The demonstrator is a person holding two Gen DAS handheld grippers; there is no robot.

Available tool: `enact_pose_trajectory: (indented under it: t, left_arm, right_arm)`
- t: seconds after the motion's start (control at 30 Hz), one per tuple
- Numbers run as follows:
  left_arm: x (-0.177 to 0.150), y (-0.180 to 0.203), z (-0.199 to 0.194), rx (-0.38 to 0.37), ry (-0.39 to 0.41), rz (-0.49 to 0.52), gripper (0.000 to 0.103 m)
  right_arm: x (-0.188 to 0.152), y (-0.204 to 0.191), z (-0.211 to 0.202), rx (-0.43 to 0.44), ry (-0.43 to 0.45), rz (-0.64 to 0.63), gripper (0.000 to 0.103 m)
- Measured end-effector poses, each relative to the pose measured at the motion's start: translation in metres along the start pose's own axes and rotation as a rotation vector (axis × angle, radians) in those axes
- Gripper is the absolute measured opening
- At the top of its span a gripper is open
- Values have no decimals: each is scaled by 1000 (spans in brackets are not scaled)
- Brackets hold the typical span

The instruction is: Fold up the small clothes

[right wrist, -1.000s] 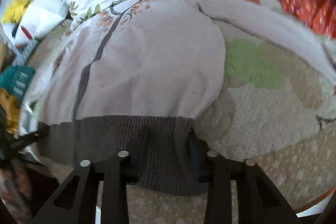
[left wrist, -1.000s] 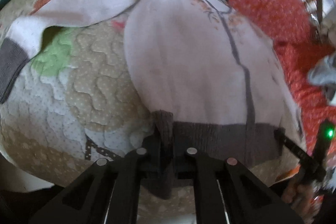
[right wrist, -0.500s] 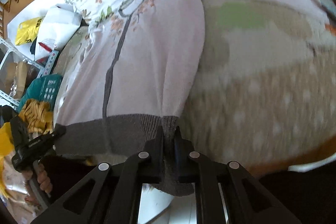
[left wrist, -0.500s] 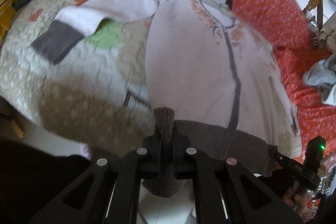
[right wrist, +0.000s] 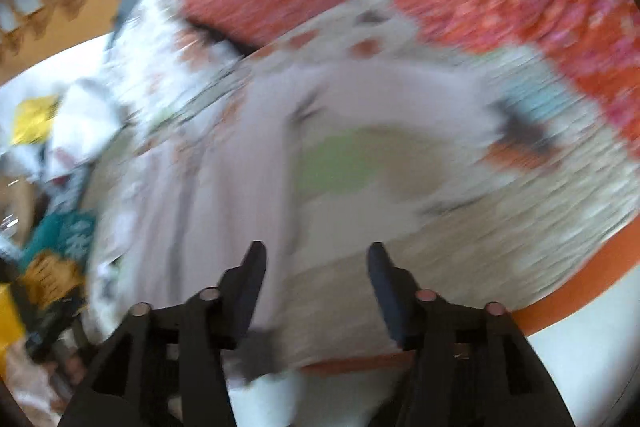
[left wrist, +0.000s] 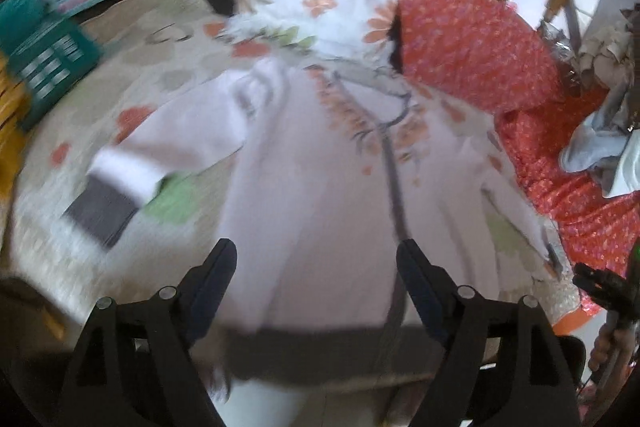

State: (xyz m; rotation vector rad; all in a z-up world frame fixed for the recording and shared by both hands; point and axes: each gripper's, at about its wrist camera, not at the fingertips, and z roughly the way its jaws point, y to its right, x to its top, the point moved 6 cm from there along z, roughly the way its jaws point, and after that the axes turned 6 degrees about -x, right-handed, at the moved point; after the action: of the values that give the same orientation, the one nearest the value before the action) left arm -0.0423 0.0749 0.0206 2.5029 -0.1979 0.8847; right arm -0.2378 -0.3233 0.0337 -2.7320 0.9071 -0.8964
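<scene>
Your left gripper (left wrist: pixel 316 261) is opening, its jaws wide apart with nothing pinched; the pale cardigan (left wrist: pixel 320 187) lies flat beneath and beyond it, filling the centre of the frame, its grey hem (left wrist: pixel 320 351) at the lower edge. One sleeve runs to the left, ending in a grey cuff (left wrist: pixel 102 211) on the quilt (left wrist: pixel 160 67). Your right gripper (right wrist: pixel 316 259) is opening too, empty; the cardigan (right wrist: pixel 224 187) sits left of centre, blurred.
</scene>
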Motion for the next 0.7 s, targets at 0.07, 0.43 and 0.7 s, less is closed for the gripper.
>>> enact_pose_trajectory:
  t: [0.07,0.43,0.7]
  left_arm:
    - [18,8,24,-16,-8,13,82]
    - [44,-5,130,123,-100,80,82]
    - [33,-17,154,65,-201,-53,82]
  right_arm:
    - [17,32,9,-35,-13,54,61]
    - [68,127,72,-402,-15,-9,61]
    - [135,193,113,-992,-58,-149,49]
